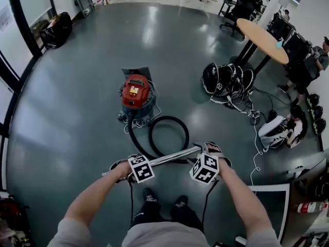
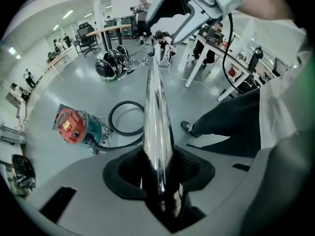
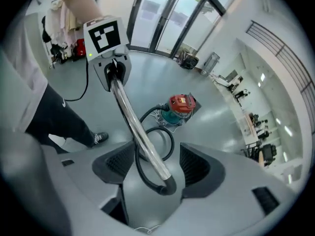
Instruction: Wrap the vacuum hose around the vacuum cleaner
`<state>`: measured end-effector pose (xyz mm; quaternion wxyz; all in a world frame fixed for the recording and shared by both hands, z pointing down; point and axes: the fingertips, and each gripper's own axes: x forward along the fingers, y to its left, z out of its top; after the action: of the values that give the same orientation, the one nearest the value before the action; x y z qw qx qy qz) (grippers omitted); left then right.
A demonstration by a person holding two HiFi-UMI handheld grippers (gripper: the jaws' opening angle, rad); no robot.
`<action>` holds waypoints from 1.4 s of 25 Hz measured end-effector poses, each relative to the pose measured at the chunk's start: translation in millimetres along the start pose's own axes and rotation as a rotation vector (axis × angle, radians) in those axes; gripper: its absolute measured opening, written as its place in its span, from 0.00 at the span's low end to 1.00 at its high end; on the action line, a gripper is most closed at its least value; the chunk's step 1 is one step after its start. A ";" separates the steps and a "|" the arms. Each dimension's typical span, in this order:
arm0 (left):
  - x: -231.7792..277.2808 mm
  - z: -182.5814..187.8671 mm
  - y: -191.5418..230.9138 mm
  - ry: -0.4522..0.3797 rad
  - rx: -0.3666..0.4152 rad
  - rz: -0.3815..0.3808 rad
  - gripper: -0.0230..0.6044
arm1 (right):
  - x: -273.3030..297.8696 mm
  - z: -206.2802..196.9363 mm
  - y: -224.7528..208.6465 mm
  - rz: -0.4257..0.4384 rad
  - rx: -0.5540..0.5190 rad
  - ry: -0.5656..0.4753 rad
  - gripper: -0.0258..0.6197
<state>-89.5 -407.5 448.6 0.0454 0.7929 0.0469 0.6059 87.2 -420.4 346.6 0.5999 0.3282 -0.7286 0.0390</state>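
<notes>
Only the left gripper (image 2: 158, 173) clamps the chrome wand (image 1: 172, 157), the right gripper (image 3: 157, 167) gaping wide around its hose end, so the wand may pivot down.

The glossy grey floor (image 1: 77, 112) carries a red vacuum (image 1: 136, 92) with a white cord (image 1: 127, 125) tangled beside it. A black hose (image 1: 168, 118) loops nearby. Helmets (image 1: 226, 81) lie piled to the right, and a black bag (image 1: 56, 30) sits far left.
</notes>
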 end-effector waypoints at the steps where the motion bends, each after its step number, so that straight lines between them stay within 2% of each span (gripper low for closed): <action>1: 4.3 0.0 1.5 -0.007 -0.026 -0.001 0.28 | 3.4 -9.4 3.5 0.013 0.039 0.001 0.47; 3: 11.1 0.7 4.5 -0.024 -0.089 -0.003 0.28 | 10.9 -28.7 13.0 0.042 0.084 0.012 0.47; 9: 29.3 16.3 3.4 -0.054 -0.310 -0.004 0.28 | 25.5 -77.9 26.6 0.127 0.121 0.007 0.47; 14: 56.8 39.8 8.3 -0.062 -0.510 0.055 0.29 | 45.0 -108.6 13.0 0.182 0.112 -0.068 0.47; 18: 74.6 56.2 2.6 -0.033 -0.682 0.108 0.29 | 65.3 -125.5 1.3 0.248 0.147 -0.143 0.47; 20: 88.5 67.7 -1.5 -0.053 -0.742 0.121 0.29 | 76.1 -128.6 -2.4 0.276 0.177 -0.178 0.47; 22: 104.8 77.8 -4.4 -0.079 -0.776 0.121 0.29 | 88.1 -126.0 -7.4 0.292 0.231 -0.216 0.47; 25: 131.6 87.5 -5.1 -0.132 -0.806 0.107 0.29 | 114.6 -116.1 -11.3 0.316 0.367 -0.268 0.47; 30: 179.5 74.8 9.4 -0.193 -0.855 0.123 0.29 | 176.7 -92.8 -6.3 0.350 0.535 -0.321 0.47; 35: 223.8 59.6 36.6 -0.247 -0.907 0.152 0.29 | 243.3 -74.0 -1.9 0.400 0.774 -0.386 0.47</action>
<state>27.2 -415.8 651.8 0.3475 0.7605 -0.2863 0.4679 135.2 -493.6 585.3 0.2681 0.3820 -0.8076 0.3604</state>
